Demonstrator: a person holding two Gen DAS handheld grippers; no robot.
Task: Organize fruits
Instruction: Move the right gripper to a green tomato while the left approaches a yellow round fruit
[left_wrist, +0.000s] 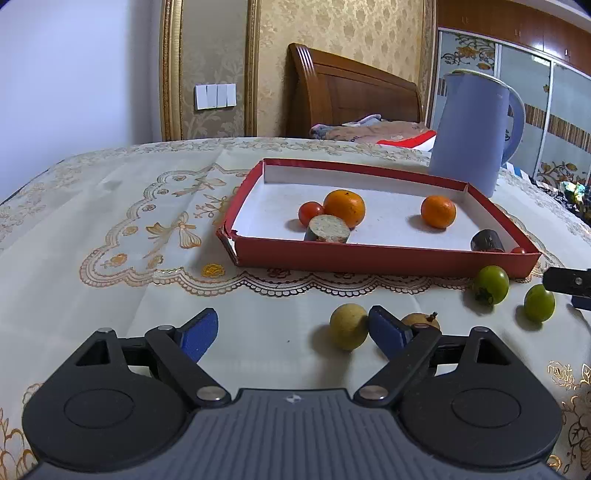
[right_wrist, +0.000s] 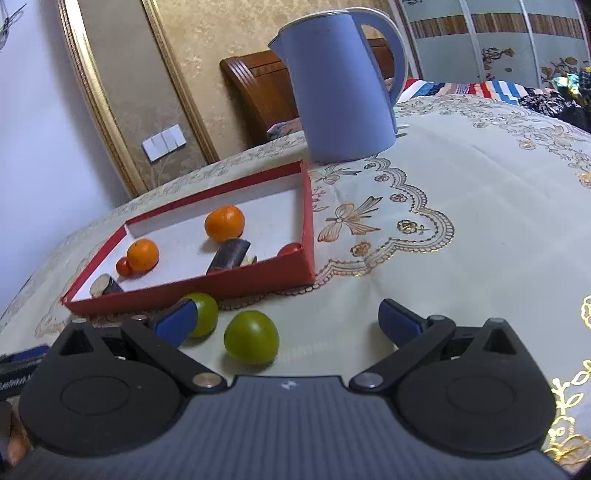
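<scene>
Both views were bright and evenly lit from above, with a cool bluish cast; soft shadows sat close under the fruit (left_wrist: 349, 331) and kettle (right_wrist: 343, 85). Fisheye bending curved the tablecloth (left_wrist: 110, 229) and walls at the edges; focus stayed sharp, corners vignetted dark

Second longan (left_wrist: 421, 320) half hidden behind claw finger (left_wrist: 389, 329) — kettle (left_wrist: 476, 129) handle cropped.

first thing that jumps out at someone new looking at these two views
The red tray in the middle of the patterned tablecloth draws the eye, with two oranges bright on its white floor. Behind it towers a pale blue kettle. In front, two green fruits lie loose on the cloth by the open right gripper.
</scene>
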